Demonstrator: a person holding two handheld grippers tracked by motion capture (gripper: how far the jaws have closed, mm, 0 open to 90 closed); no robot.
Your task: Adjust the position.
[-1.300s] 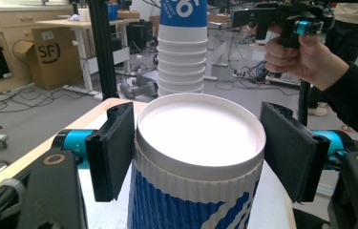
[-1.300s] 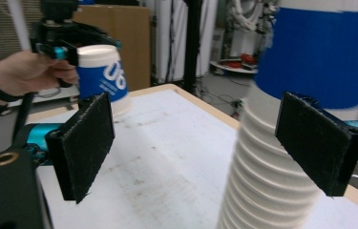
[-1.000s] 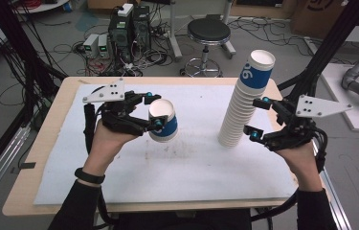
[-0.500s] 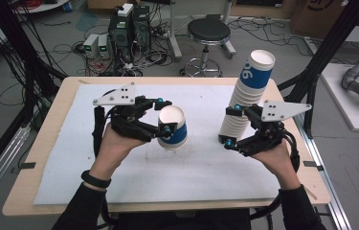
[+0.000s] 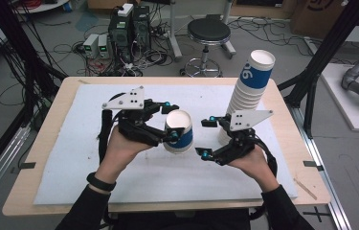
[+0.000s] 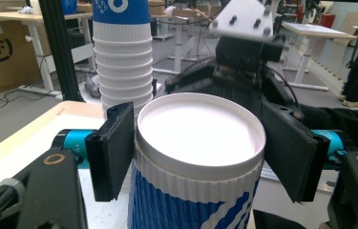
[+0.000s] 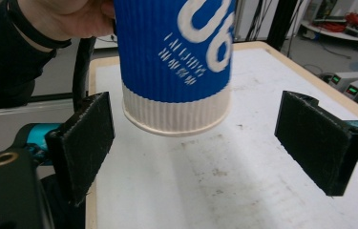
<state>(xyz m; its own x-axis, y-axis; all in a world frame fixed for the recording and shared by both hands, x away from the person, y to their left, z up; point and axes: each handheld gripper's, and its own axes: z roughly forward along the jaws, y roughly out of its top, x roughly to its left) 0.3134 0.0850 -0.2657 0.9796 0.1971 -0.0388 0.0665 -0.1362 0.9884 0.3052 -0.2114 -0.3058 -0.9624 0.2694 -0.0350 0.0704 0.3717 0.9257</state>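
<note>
Plainly — blue cup (image 7: 176,62), white "90"

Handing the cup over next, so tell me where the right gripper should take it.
Grip the lower blue wall of the cup, coming from its base side: the left gripper pinches it just under the rim, and the base faces the open right gripper.

A robotics lab: cables (image 5: 67,48) are trailing across the grey floor at 11 o'clock beside stacked electronics boxes (image 5: 127,24), a stool (image 5: 208,33) is standing at 12 o'clock, and black frame struts (image 5: 328,48) are flanking the table (image 5: 38,143).
</note>
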